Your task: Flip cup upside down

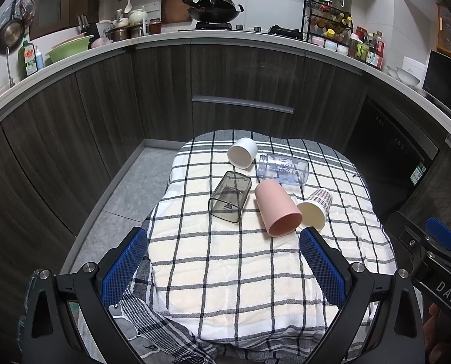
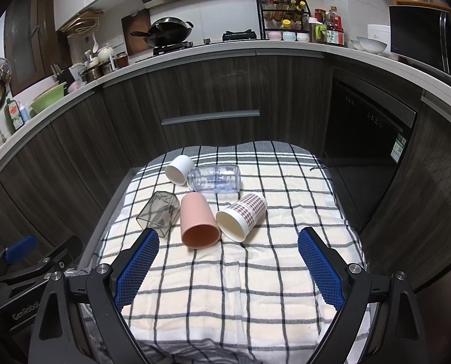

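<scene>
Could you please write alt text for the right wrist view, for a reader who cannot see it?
Five vessels lie tipped on their sides on a checked cloth: a pink cup, a plaid paper cup, a smoky square tumbler, a white cup and a clear bottle. The right gripper is open, short of them.

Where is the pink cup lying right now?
In both wrist views the pink cup lies on its side mid-cloth, between the smoky square cup and the checked paper cup.

We saw a checked cloth (image 2: pixel 225 288) over the bench, a black wok (image 2: pixel 169 32) on the stove behind, a spice rack (image 2: pixel 284 18), and a green basin (image 1: pixel 69 49) near the sink.
</scene>
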